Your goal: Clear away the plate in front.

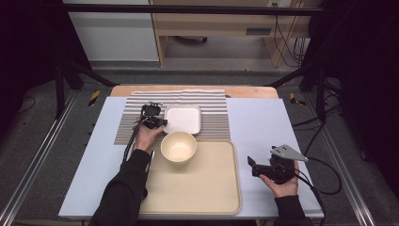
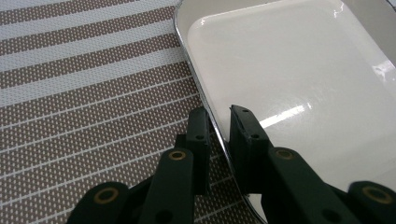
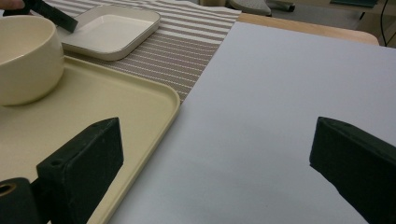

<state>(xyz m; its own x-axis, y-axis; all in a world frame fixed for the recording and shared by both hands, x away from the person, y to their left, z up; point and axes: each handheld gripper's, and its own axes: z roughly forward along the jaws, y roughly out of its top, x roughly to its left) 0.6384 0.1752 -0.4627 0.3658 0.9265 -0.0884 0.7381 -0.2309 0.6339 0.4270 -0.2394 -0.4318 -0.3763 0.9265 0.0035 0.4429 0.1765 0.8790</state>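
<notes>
- The table [image 1: 263,117] is covered with a pale blue-grey sheet, with a wooden edge showing at the far side. A brown and white striped placemat [image 1: 214,123] lies at the far middle, and a cream tray [image 1: 197,188] sits nearer to me, just touching the mat's near edge.
- Around the table the room is dark: a grey floor, black frame bars at both sides, and a light wooden desk with hanging cables beyond.
- Counted: one square white dish [image 1: 182,119] on the mat, one round cream bowl [image 1: 179,147] at the tray's far edge, one tray, one mat, and my two grippers.
- My left gripper [image 1: 160,123] is at the dish's left rim. In the left gripper view its jaws have drawn in narrow around that rim [image 2: 205,100], one pad outside over the mat and one inside over the glazed floor; the dish [image 2: 299,65] stays flat on the mat [image 2: 93,84]. I cannot tell whether the pads are already pressing on the rim.
- My right gripper [image 1: 254,165] hovers over the bare sheet to the right of the tray, jaws spread wide with nothing between them.
- The right gripper view shows the dish [image 3: 109,30] from the side, with its raised rim, the bowl [image 3: 28,56] deep and rounded on the tray [image 3: 121,107], and the tip of my other gripper at the dish.
- The high view alone gives the whole layout and both my sleeves.
</notes>
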